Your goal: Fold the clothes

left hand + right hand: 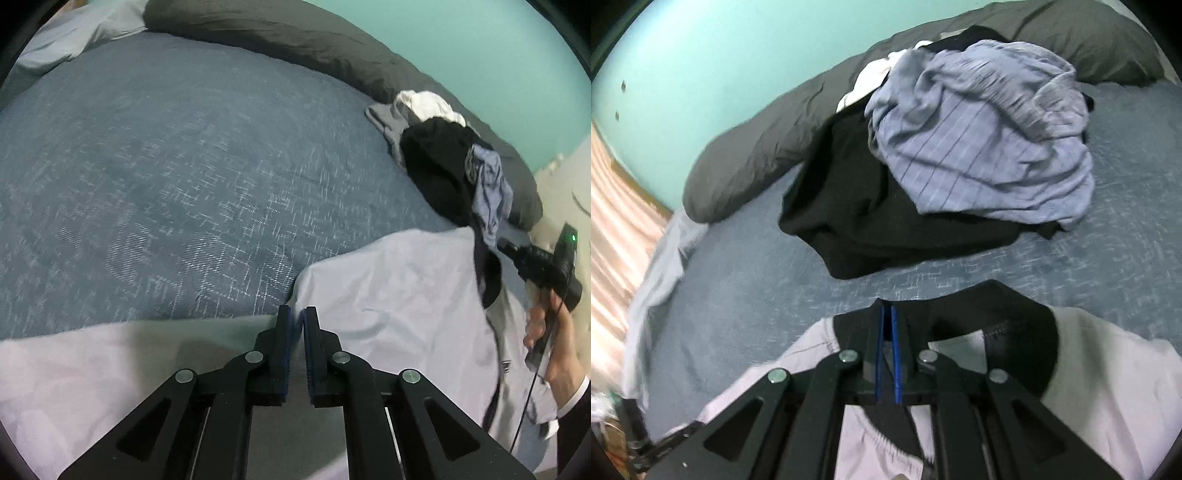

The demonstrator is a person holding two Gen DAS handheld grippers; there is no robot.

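Note:
A pale lilac garment [388, 295] with a black collar [997, 306] lies stretched over the near part of the blue bedspread [147, 166]. My left gripper [298, 314] is shut on the garment's far edge, with cloth on both sides of its fingers. In the right wrist view, my right gripper [888, 310] is shut on the black collar, and the pale body of the garment [1108, 369] hangs below and to the right. A hand [554, 332] holding the right tool shows at the right edge of the left wrist view.
A heap of clothes sits beyond the right gripper: a striped blue shirt [979, 147] on a black garment [857, 206], with white cloth [428, 103] behind. A dark grey rolled duvet [277, 33] runs along the teal wall [720, 55]. Wooden floor [620, 206] lies past the bed's edge.

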